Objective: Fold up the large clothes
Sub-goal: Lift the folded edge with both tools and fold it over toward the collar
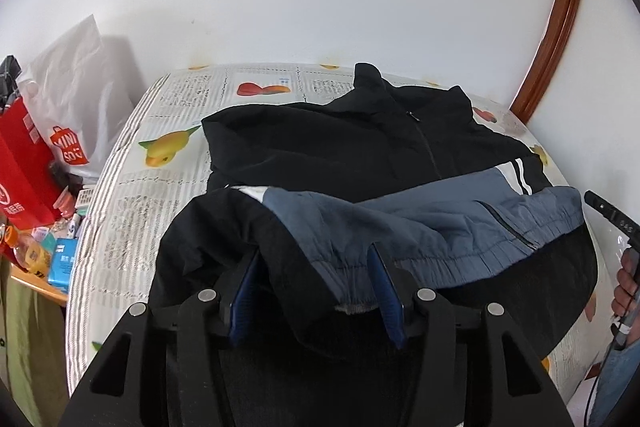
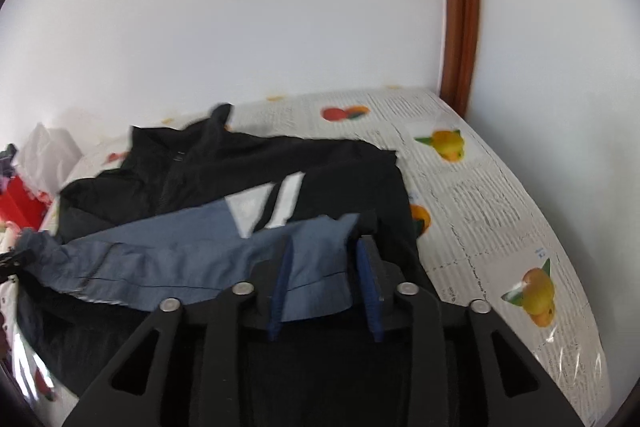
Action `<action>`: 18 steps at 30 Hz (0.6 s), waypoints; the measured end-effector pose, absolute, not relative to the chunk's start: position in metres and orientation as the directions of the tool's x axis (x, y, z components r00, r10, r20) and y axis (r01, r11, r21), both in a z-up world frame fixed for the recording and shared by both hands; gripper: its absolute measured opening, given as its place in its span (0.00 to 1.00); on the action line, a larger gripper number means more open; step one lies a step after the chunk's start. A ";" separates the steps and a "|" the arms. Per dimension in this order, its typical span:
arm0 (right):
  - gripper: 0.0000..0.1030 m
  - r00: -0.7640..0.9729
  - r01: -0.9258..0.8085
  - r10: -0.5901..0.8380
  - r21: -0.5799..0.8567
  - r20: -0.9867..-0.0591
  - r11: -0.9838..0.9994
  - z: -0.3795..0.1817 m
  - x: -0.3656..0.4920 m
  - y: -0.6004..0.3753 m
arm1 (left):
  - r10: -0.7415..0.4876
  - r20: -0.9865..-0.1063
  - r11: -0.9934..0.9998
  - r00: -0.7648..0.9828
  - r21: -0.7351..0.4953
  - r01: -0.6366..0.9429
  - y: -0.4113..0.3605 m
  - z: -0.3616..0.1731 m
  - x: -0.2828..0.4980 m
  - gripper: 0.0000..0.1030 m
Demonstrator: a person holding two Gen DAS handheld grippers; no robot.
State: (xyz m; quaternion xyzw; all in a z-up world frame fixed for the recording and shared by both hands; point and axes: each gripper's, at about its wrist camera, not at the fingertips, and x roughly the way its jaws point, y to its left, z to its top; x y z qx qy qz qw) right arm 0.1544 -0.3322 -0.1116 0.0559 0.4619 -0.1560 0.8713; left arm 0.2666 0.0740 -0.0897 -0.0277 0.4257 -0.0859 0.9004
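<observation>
A black and blue-grey zip jacket [image 1: 360, 147] with white stripes lies on a table covered in a newspaper-and-fruit print cloth [image 1: 132, 203]. Its lower hem is lifted off the table. My left gripper [image 1: 316, 263] is shut on the hem's left part, cloth bunched between the blue pads [image 1: 382, 283]. My right gripper [image 2: 324, 255] is shut on the hem's right part [image 2: 312, 267], the blue-grey cloth passing between its pads [image 2: 368, 283]. The jacket [image 2: 240, 163] has its collar toward the wall. The right gripper's tip also shows in the left wrist view [image 1: 608, 211].
A white wall rises behind the table. A brown wooden door frame [image 2: 460, 11] stands at the right. Left of the table sit a white Miniso bag [image 1: 76, 95], a red box [image 1: 24, 163] and several small packages [image 1: 60, 259].
</observation>
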 end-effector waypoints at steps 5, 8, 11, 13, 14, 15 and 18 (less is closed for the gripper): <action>0.37 0.523 0.246 -0.112 0.024 -0.845 0.969 -0.107 0.143 -0.314 | -0.186 -0.763 0.982 0.620 -0.154 0.106 0.086 -0.086 0.251 0.50; 0.37 0.487 0.222 -0.065 0.052 -0.871 0.974 -0.121 0.132 -0.303 | -0.183 -0.766 0.983 0.617 -0.147 0.108 0.090 -0.086 0.236 0.51; 0.36 0.436 0.207 -0.035 0.062 -0.899 0.976 -0.140 0.123 -0.295 | -0.192 -0.769 0.981 0.610 -0.148 0.123 0.091 -0.091 0.219 0.51; 0.30 0.415 0.197 -0.019 0.070 -0.910 0.978 -0.153 0.119 -0.290 | -0.214 -0.783 0.976 0.584 -0.156 0.150 0.087 -0.098 0.211 0.51; 0.20 0.404 0.192 -0.018 0.066 -0.915 0.979 -0.159 0.118 -0.288 | -0.217 -0.789 0.975 0.575 -0.149 0.163 0.084 -0.101 0.208 0.51; 0.15 0.391 0.187 -0.027 0.051 -0.920 0.981 -0.165 0.119 -0.286 | -0.211 -0.793 0.976 0.572 -0.134 0.174 0.081 -0.104 0.205 0.51; 0.13 0.394 0.179 -0.036 0.038 -0.918 0.983 -0.171 0.122 -0.282 | -0.200 -0.798 0.974 0.568 -0.098 0.205 0.070 -0.107 0.203 0.50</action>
